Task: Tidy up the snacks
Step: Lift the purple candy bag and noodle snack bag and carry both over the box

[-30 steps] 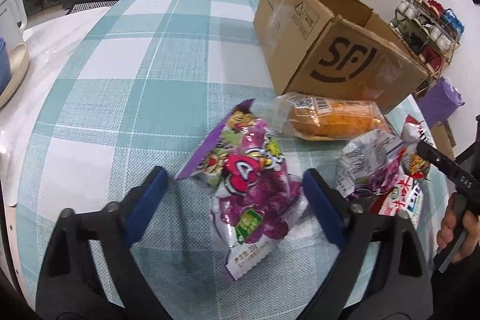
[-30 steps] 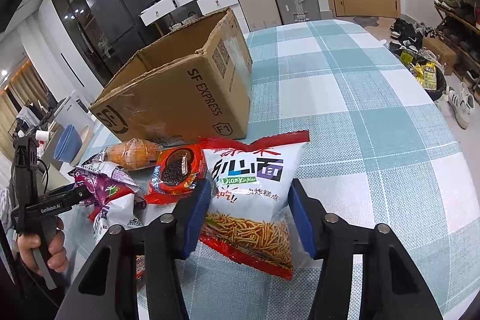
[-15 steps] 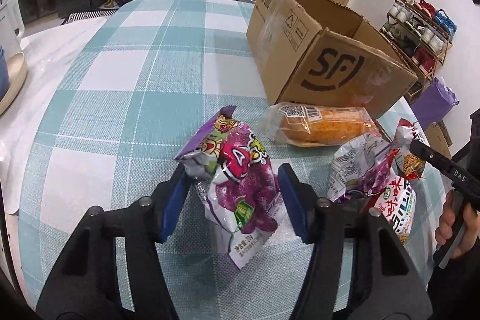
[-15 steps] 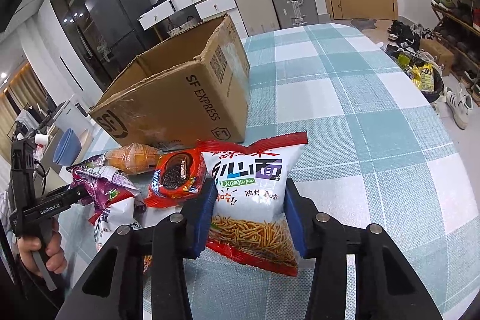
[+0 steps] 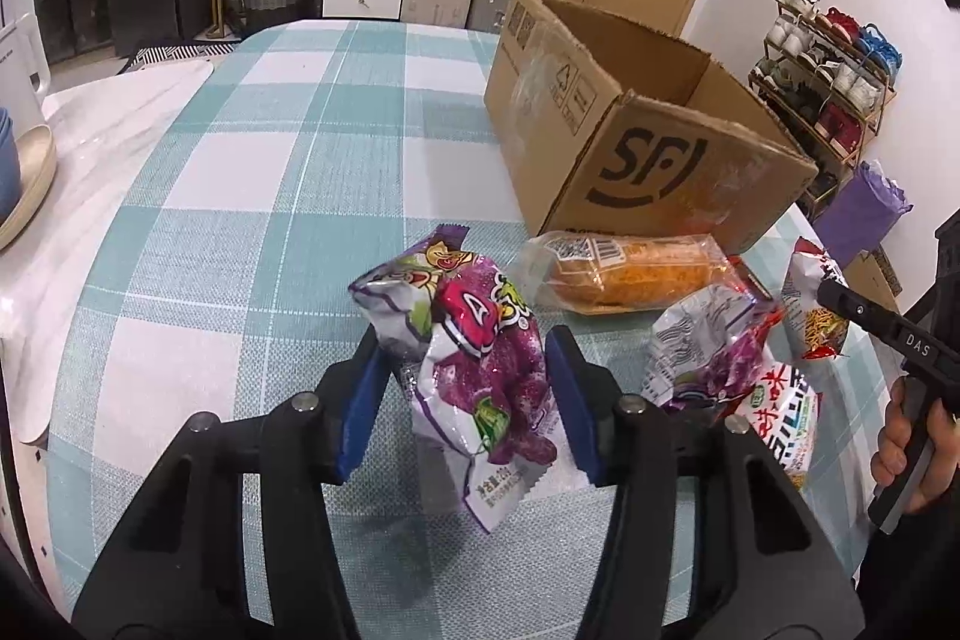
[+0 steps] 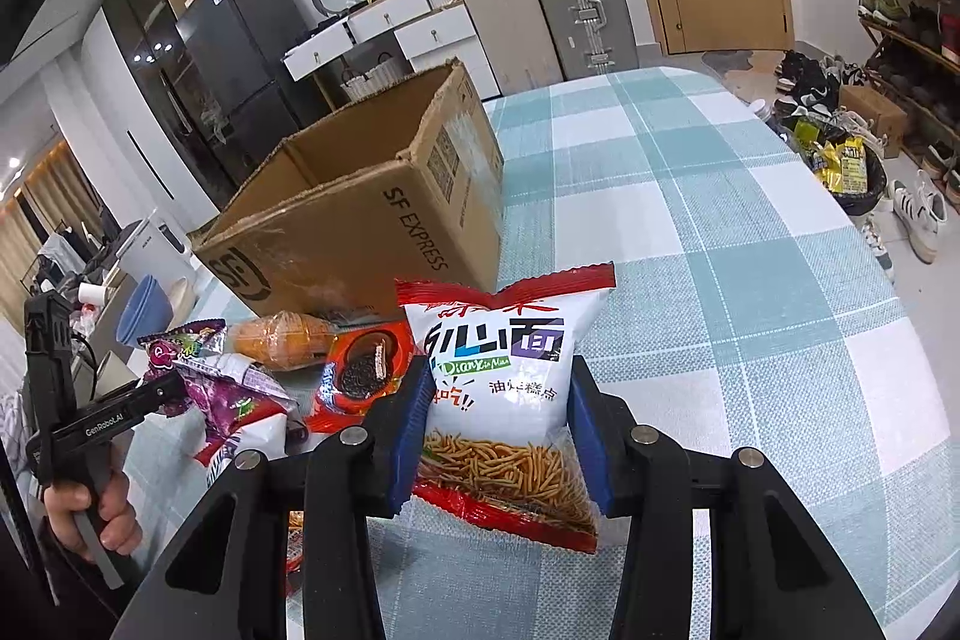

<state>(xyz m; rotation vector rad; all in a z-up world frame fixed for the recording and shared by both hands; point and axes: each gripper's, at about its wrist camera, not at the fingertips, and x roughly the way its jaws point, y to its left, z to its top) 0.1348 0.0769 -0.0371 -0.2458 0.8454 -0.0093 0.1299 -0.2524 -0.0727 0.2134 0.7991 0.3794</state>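
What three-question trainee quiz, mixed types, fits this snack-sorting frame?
1. True or false: the left gripper is shut on the purple snack bag.
2. The right gripper holds: A) the cookie pack B) the white noodle-snack bag C) the bread roll
3. Fill in: the cardboard box on the checked tablecloth stands ____ at the top.

Key: 1 true; 2 B; 3 open.
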